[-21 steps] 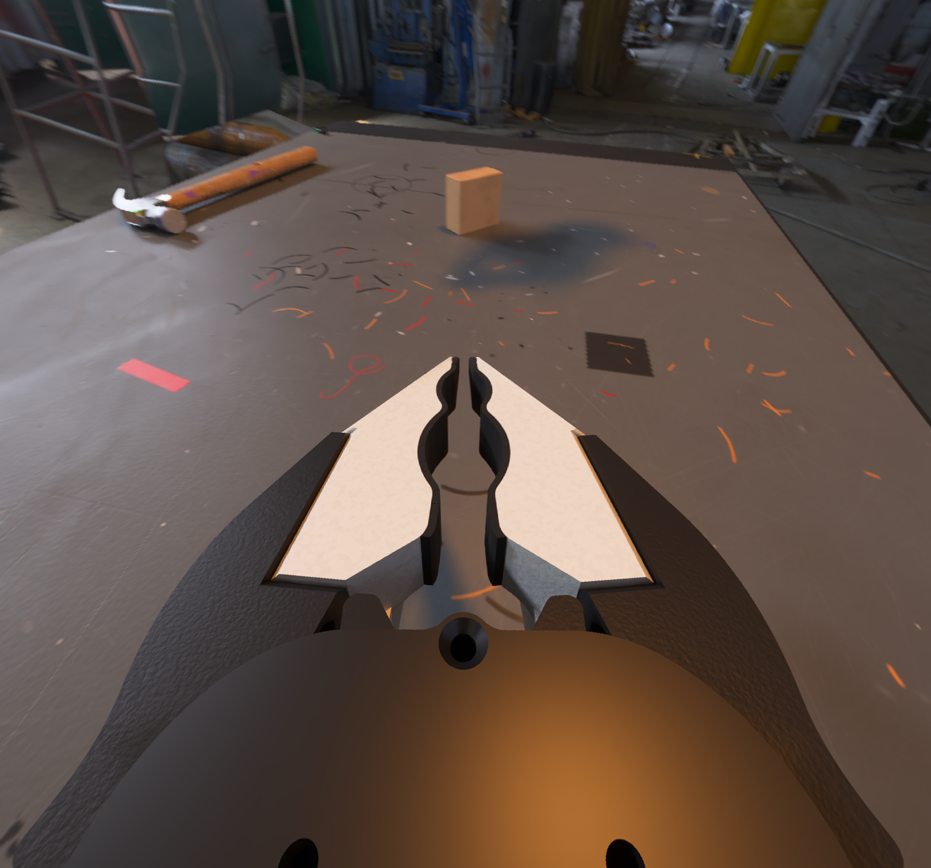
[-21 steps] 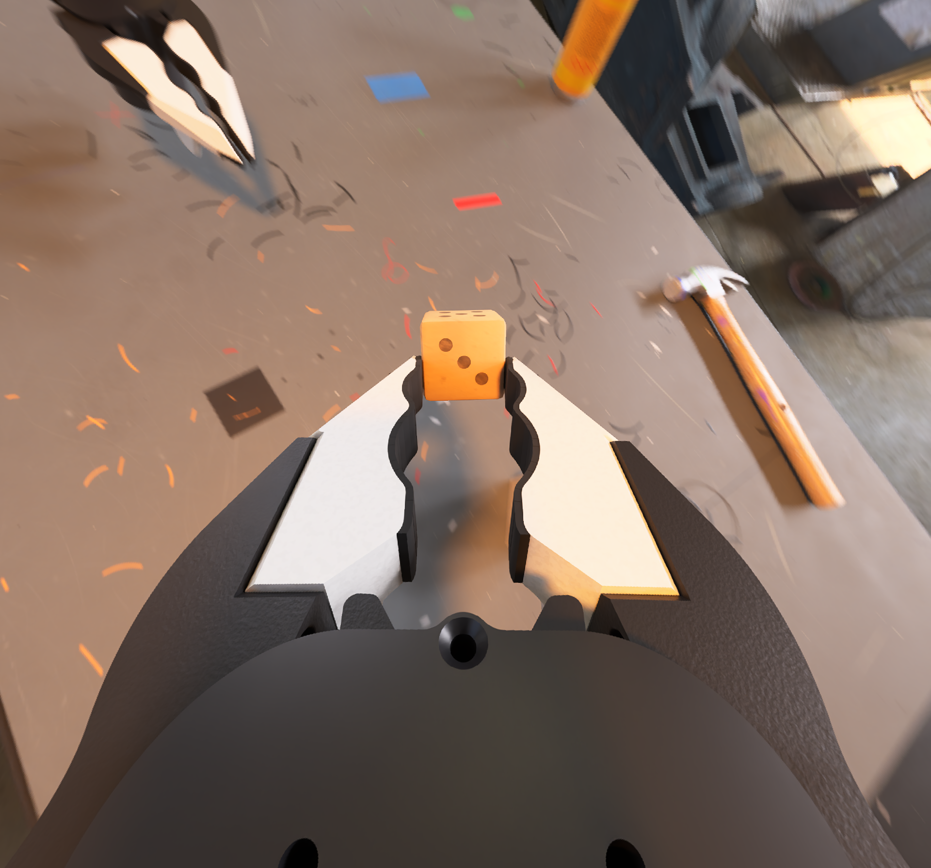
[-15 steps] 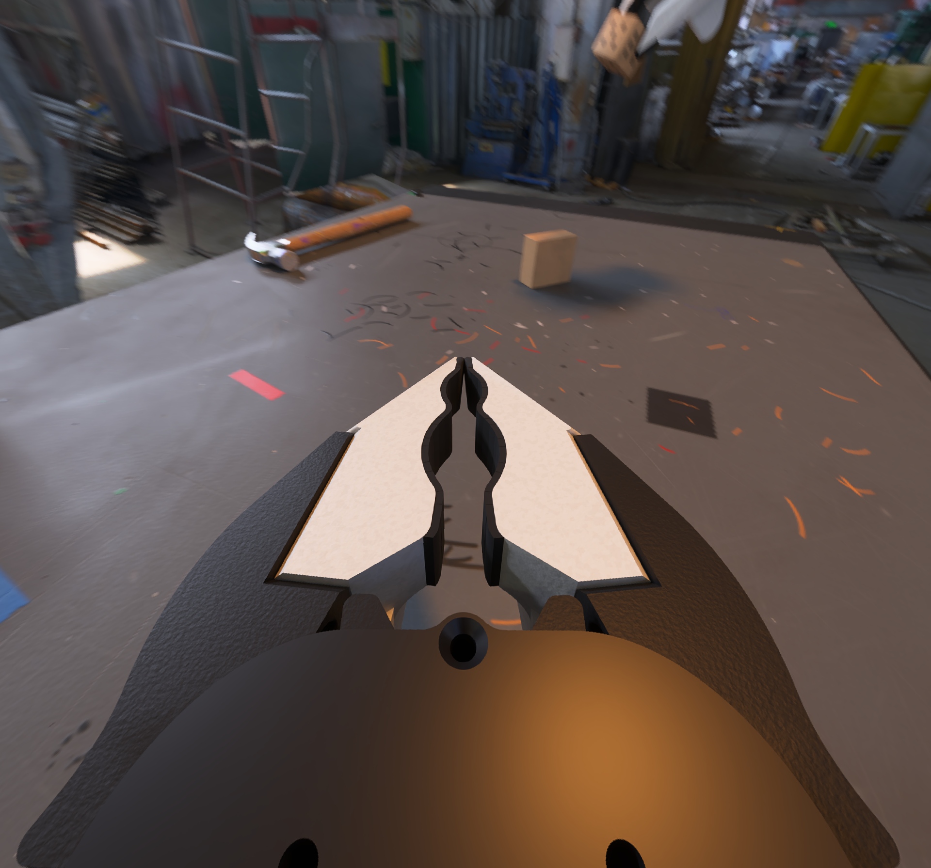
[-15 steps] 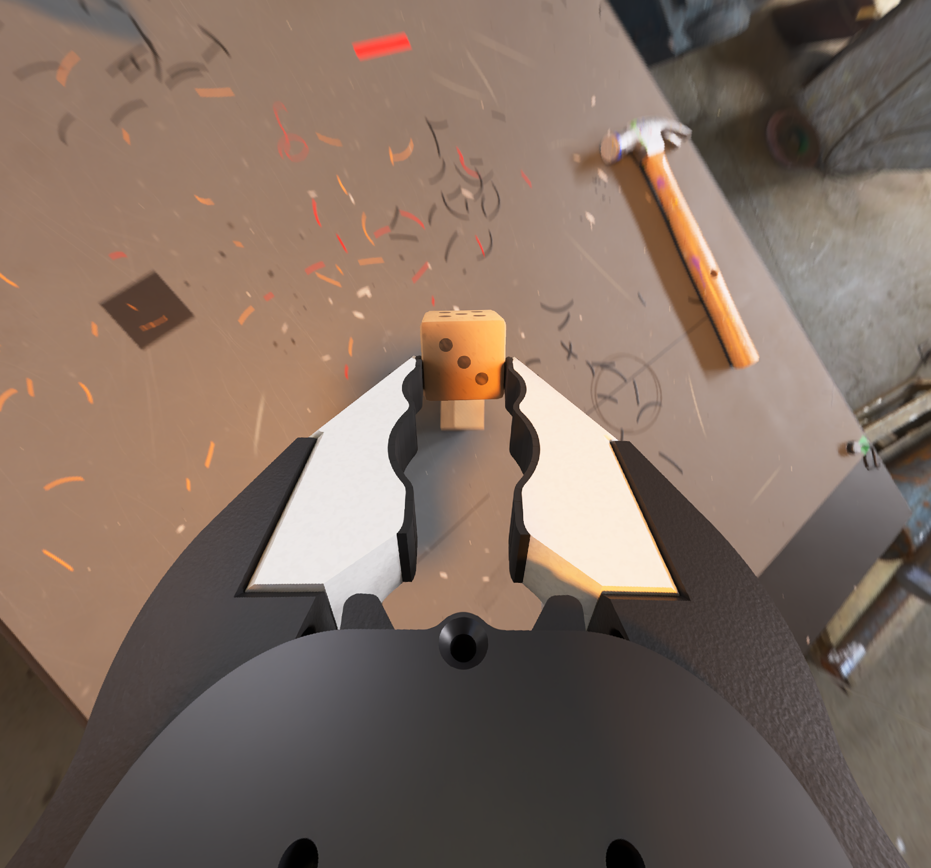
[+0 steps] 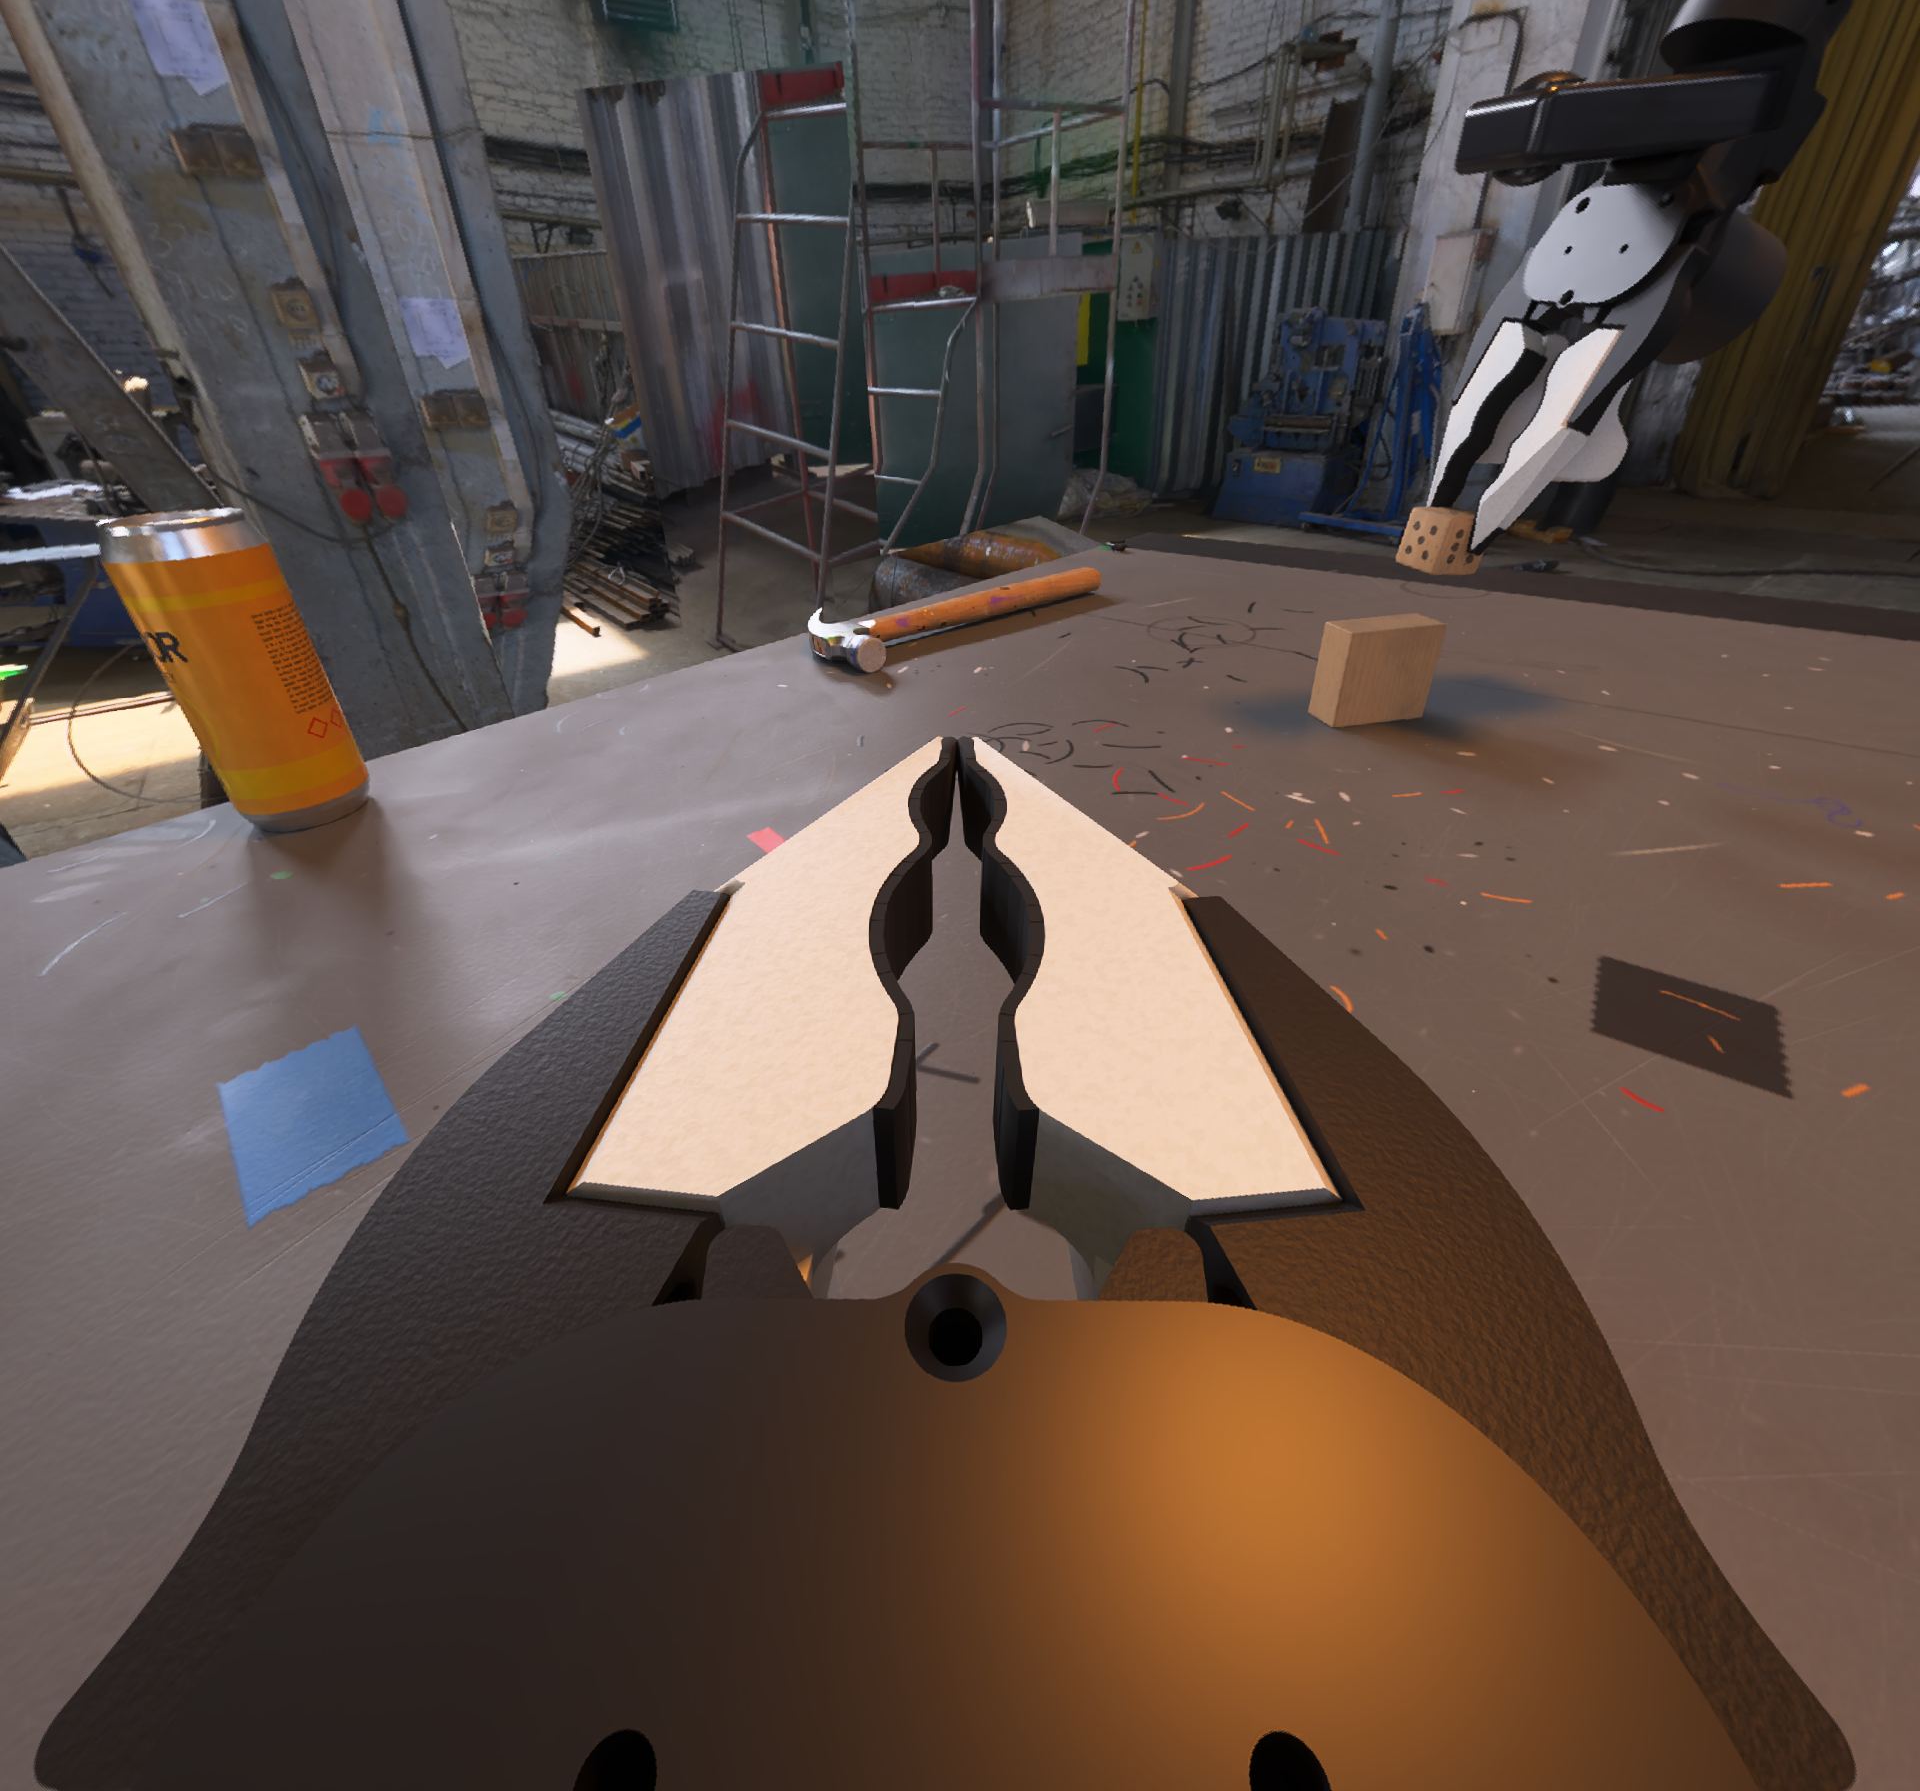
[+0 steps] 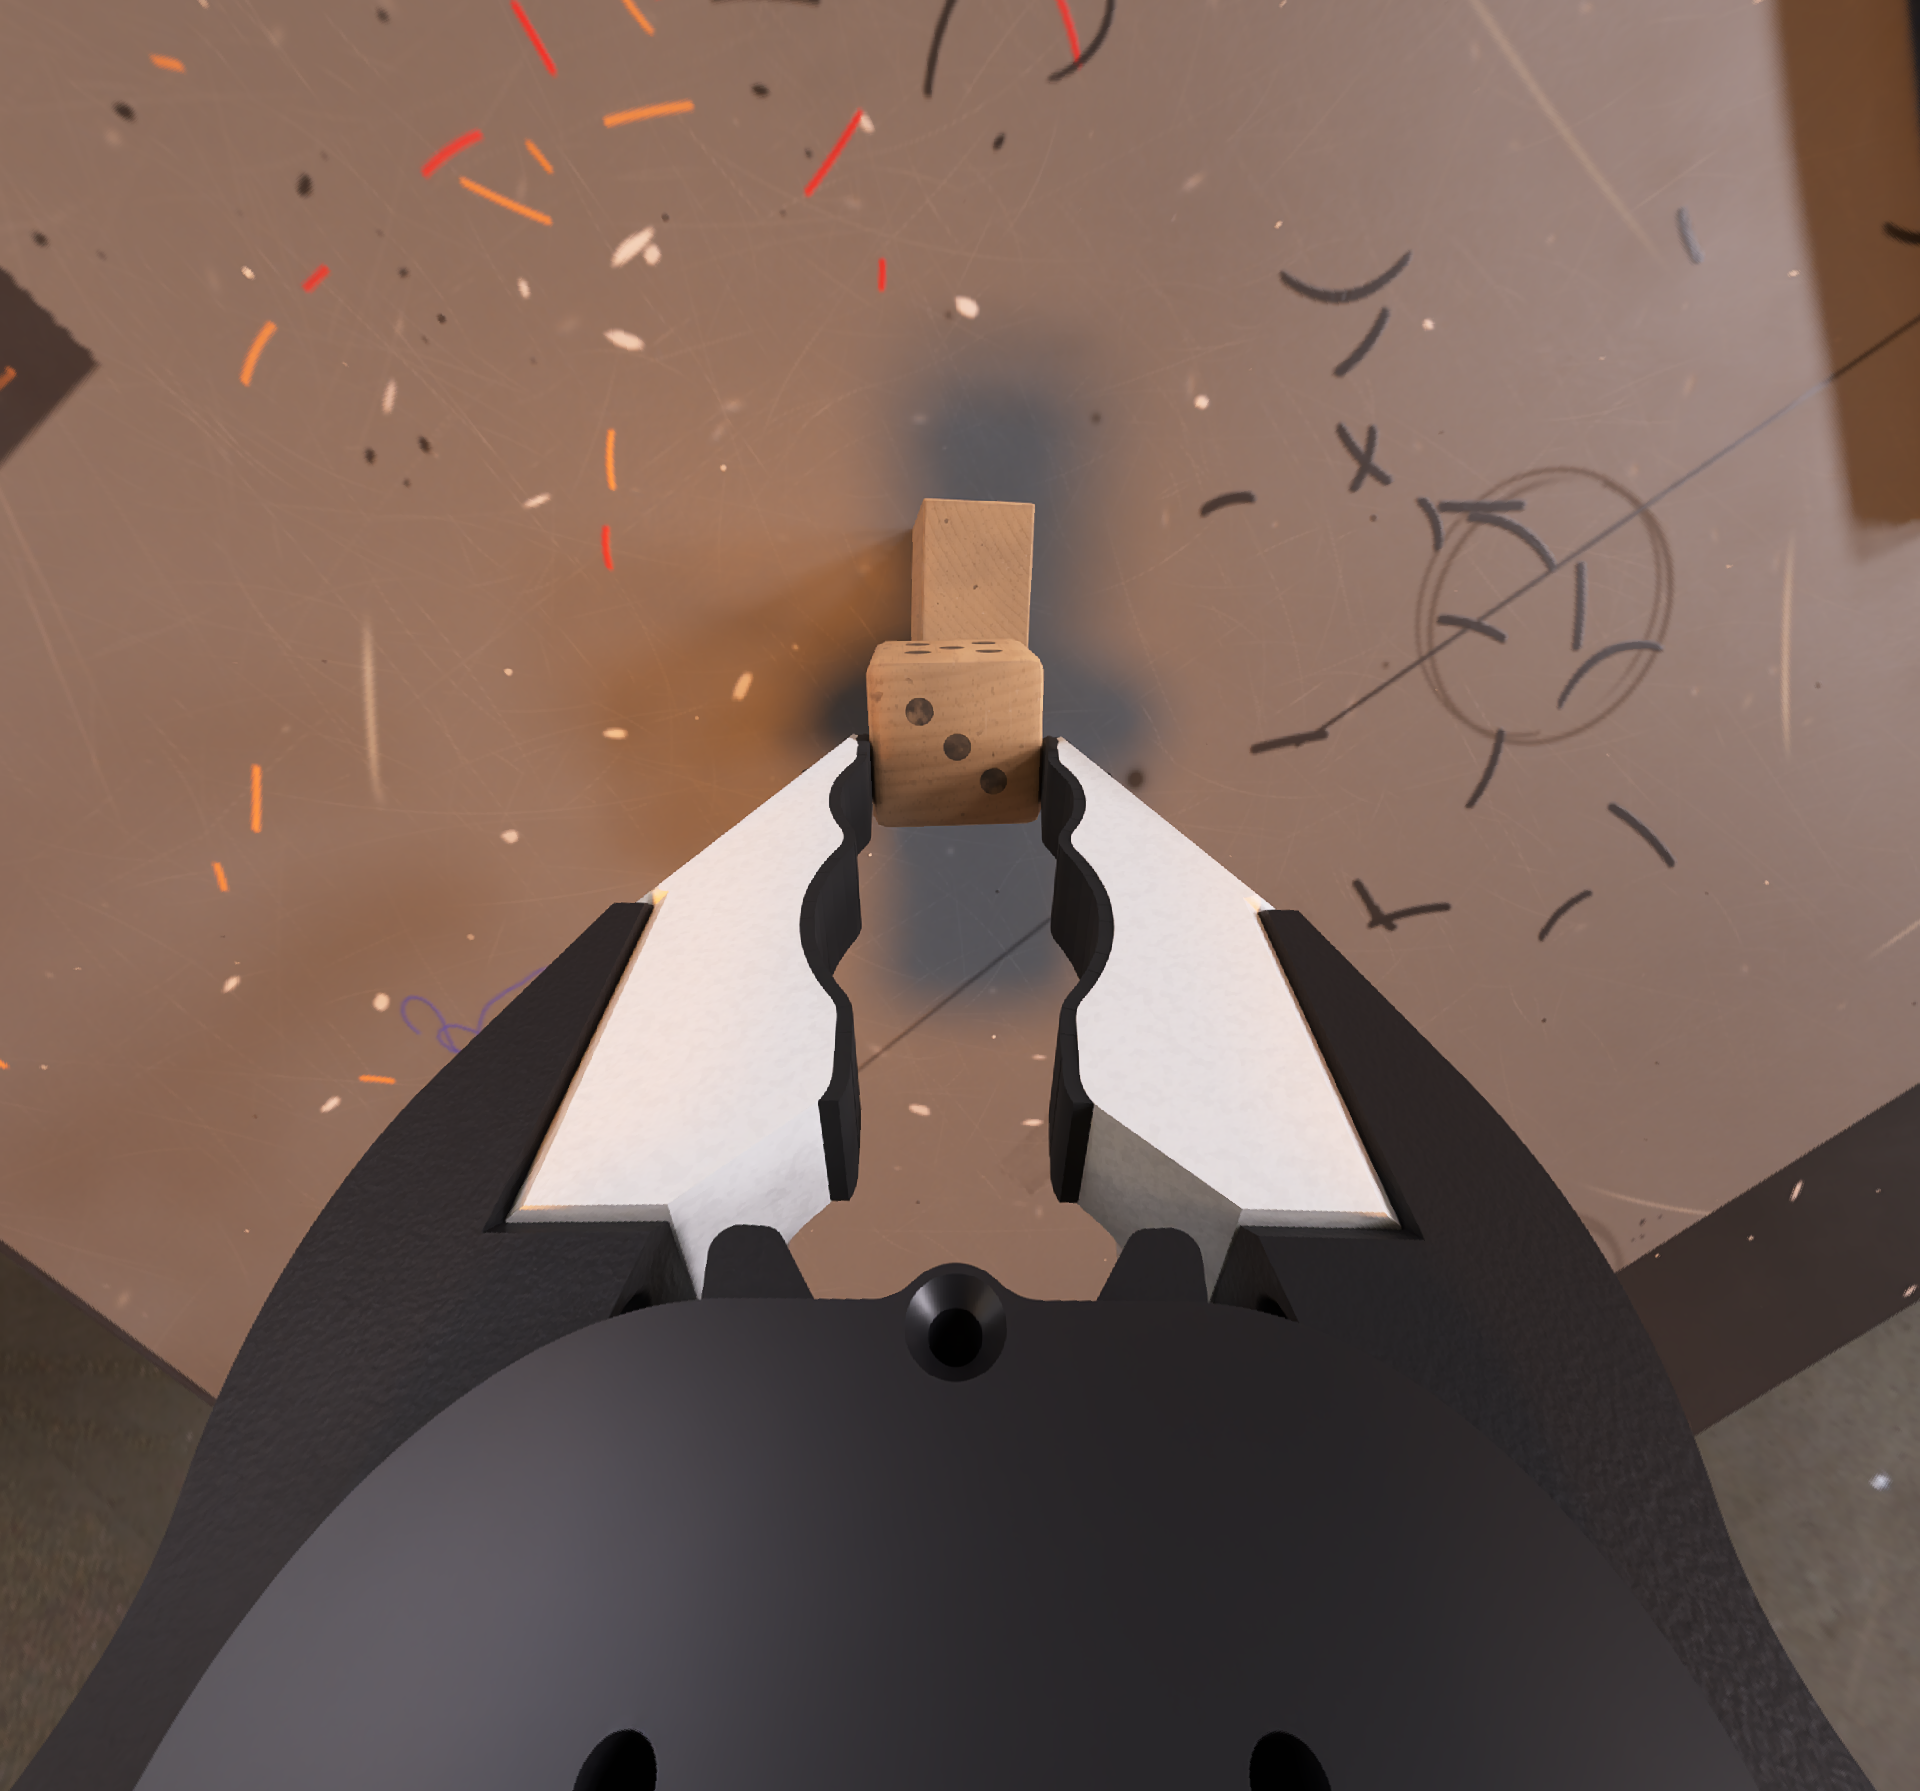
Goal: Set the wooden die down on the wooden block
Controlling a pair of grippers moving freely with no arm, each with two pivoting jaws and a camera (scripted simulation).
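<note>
My right gripper (image 6: 954,773) is shut on the wooden die (image 6: 954,733), held by its two side faces at the fingertips. It points steeply down at the table. The pale wooden block (image 6: 972,569) stands on the table below, just beyond the die. In the left wrist view the right gripper (image 5: 1455,526) hangs at the upper right with the die (image 5: 1437,541) a short way above and just behind the block (image 5: 1374,669). My left gripper (image 5: 956,749) is shut and empty, low over the near part of the table.
A hammer (image 5: 951,614) with an orange wooden handle lies near the far table edge. An orange can (image 5: 234,666) stands at the left edge. Blue tape (image 5: 307,1118) and a dark square patch (image 5: 1688,1024) lie flat on the brown table (image 5: 520,910). Ladders and machinery stand beyond.
My right gripper has carried the die lower and tilted down over the block. My left gripper has swung left, so the can and blue tape have come into its view.
</note>
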